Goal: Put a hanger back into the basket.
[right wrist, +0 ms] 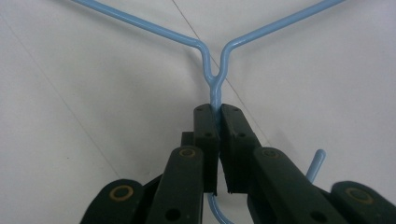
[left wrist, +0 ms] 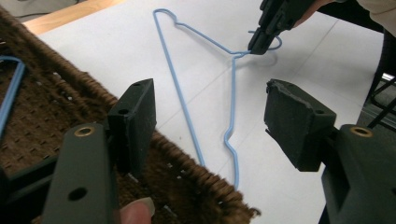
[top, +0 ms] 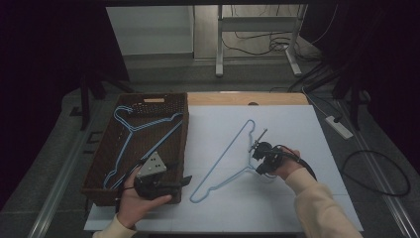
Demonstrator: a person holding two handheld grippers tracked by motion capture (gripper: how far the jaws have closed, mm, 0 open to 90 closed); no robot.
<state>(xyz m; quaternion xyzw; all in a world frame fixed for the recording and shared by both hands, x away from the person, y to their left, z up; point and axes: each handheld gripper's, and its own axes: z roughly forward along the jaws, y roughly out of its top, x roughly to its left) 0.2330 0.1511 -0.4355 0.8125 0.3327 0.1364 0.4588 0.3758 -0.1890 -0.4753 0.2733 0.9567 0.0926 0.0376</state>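
Note:
A light blue wire hanger (top: pixel 219 157) lies flat on the white sheet (top: pixel 297 129). My right gripper (top: pixel 258 168) is shut on its twisted neck just below the hook. In the right gripper view the pads (right wrist: pixel 218 112) pinch the neck of the hanger (right wrist: pixel 215 81), and the hook's end curls out at the lower right. My left gripper (top: pixel 179 174) is held open over the basket's near right corner, with nothing between its jaws. In the left gripper view its open jaws (left wrist: pixel 210 112) frame the hanger (left wrist: pixel 180 93), with the right gripper (left wrist: pixel 258 45) beyond.
A brown wicker basket (top: pixel 101 191) stands at the left of the table with a second blue hanger (top: pixel 131 130) lying inside it. Its woven rim (left wrist: pixel 56 93) runs under the left jaw. Desk legs, cables and a power strip (top: pixel 339 126) lie past the table.

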